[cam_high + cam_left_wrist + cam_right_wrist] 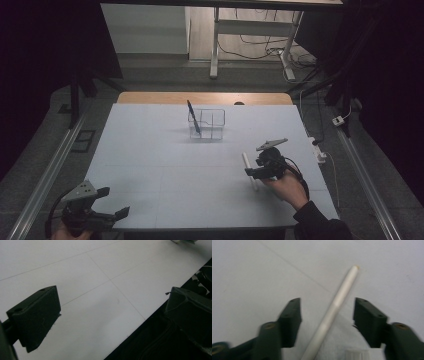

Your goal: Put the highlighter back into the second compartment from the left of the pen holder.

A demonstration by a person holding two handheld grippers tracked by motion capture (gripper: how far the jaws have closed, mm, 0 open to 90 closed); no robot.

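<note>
right claw (327,312) wide, nothing gripped | pen (337,307) between jaws, lying lengthwise along them | left claw (107,202) far off, wide too

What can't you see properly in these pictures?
- White pen: its lower end is cut off by the bottom edge of the right gripper view.
- Clear holder: too small in the high view to tell which compartment the blue pen stands in.
- Left gripper: the high view's bottom edge cuts off its hand.
</note>
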